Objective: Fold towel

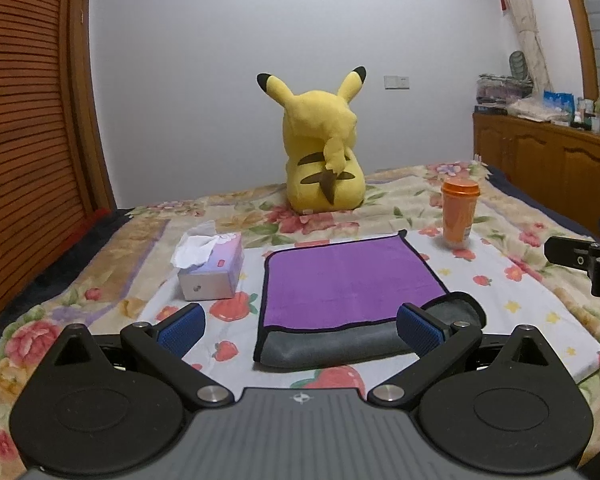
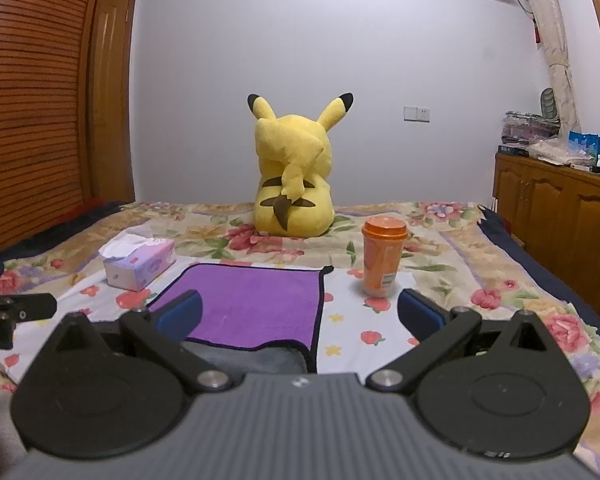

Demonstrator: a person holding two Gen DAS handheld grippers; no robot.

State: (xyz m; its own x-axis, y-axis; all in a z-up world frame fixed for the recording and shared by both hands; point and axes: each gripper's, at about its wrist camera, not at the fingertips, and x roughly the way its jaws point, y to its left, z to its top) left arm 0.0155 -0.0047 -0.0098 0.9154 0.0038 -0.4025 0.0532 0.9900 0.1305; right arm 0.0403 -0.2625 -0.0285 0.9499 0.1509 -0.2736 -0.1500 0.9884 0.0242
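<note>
A purple towel (image 1: 348, 280) with a grey underside and black edging lies folded on the flowered bedspread; it also shows in the right wrist view (image 2: 252, 304). Its grey layer (image 1: 332, 344) sticks out at the near edge, with the near right corner turned up. My left gripper (image 1: 300, 326) is open and empty, its blue pads (image 1: 182, 326) on either side of the towel's near edge, just short of it. My right gripper (image 2: 298, 314) is open and empty above the towel's near right corner. The right gripper's tip shows at the left view's right edge (image 1: 580, 260).
A tissue box (image 1: 212, 268) stands left of the towel and an orange lidded cup (image 1: 458, 212) stands to its far right. A yellow Pikachu plush (image 1: 324, 152) sits behind. A wooden cabinet (image 1: 552, 168) runs along the right and a slatted wardrobe (image 1: 24, 120) along the left.
</note>
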